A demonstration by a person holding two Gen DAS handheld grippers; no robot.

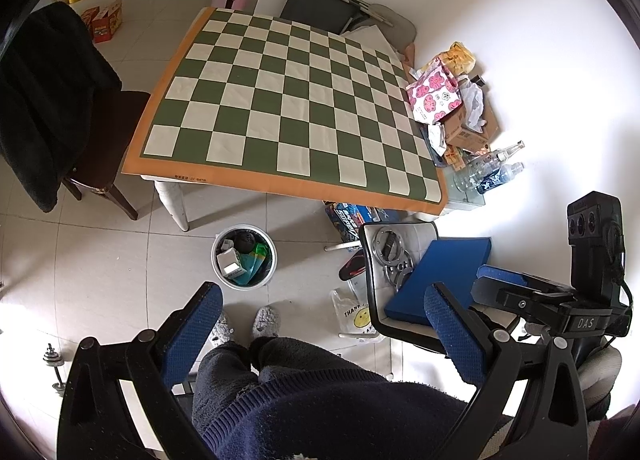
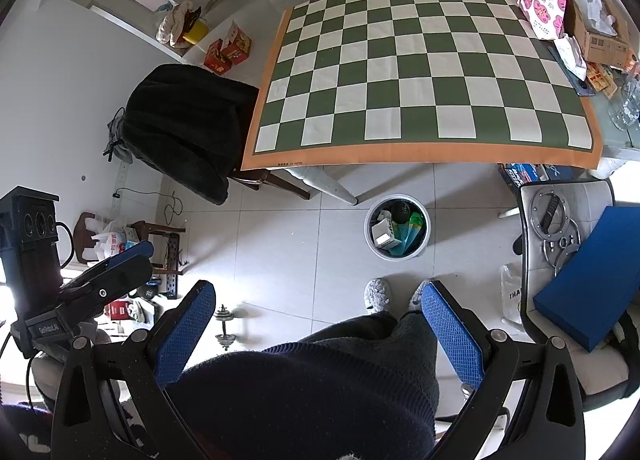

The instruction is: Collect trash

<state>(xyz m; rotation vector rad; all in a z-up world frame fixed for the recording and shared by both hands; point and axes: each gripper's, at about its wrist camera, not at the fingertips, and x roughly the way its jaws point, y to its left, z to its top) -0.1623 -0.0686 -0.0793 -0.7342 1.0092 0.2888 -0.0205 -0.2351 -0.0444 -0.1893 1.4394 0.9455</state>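
Both your left gripper (image 1: 322,334) and right gripper (image 2: 318,330) hang spread and empty; reaching blindly could tip the full bin (image 1: 243,257).

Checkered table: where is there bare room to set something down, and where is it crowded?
The checkered mat is bare across its whole middle and the edge above the trash bin. Only the side by the floral bag is crowded, with cardboard boxes and bottles. Floor tiles between the bin and the dumbbell are also bare. Both grippers, left and right, hang open.
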